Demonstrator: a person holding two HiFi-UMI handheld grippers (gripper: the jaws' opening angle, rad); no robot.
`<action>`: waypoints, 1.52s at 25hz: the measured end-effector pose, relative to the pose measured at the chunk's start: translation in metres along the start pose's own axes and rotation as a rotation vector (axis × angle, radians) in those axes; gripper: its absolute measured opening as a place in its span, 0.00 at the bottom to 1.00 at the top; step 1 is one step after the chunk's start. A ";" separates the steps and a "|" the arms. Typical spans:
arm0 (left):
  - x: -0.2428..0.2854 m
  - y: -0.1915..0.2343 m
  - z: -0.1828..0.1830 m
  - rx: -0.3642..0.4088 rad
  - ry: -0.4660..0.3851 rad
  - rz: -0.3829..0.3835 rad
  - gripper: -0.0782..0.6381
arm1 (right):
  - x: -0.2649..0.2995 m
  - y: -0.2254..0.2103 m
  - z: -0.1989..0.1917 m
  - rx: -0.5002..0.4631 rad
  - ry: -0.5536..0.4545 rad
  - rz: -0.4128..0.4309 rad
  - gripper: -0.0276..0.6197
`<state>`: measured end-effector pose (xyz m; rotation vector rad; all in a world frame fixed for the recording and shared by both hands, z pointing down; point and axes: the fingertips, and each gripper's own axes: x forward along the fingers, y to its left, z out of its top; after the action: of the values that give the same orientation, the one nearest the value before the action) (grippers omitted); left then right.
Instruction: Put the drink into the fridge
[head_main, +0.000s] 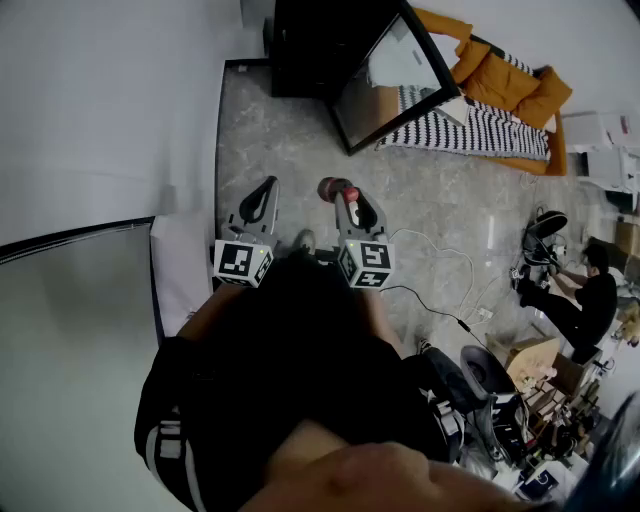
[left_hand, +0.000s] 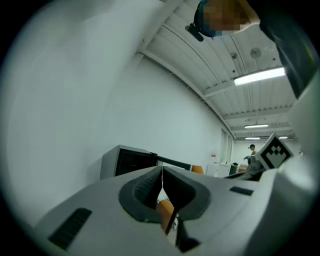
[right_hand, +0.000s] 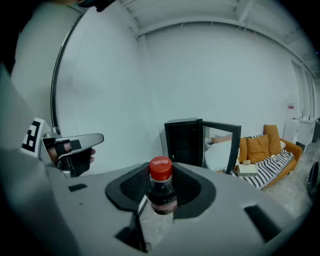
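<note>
Facing a black fridge (right_hand: 184, 142) standing at the far edge of the floor (head_main: 300, 130) against the wall (right_hand: 115, 100), glass door (right_hand: 220, 144) hanging open. Holding the left gripper (left_hand: 162, 186) alongside, jaws pressed together. Pinching, in the right gripper (right_hand: 159, 200), an upright red-capped drink (right_hand: 161, 171) above the floor, well short of the fridge.

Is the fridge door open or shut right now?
Open. In the right gripper view the black fridge has its glass door swung out to the right, leaving the dark inside exposed.
</note>
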<state>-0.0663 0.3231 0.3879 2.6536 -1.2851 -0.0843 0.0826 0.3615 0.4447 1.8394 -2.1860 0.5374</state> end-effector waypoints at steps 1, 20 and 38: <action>0.000 0.000 0.000 0.000 0.000 0.000 0.12 | 0.000 0.000 0.000 0.000 0.000 0.000 0.23; 0.003 0.021 -0.001 -0.022 0.007 -0.019 0.12 | 0.013 0.011 0.005 0.016 -0.011 -0.023 0.23; 0.003 0.087 0.020 -0.049 -0.019 -0.059 0.12 | 0.050 0.049 0.014 0.048 -0.028 -0.091 0.23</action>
<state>-0.1340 0.2656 0.3855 2.6555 -1.1943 -0.1477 0.0263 0.3172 0.4460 1.9710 -2.1128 0.5528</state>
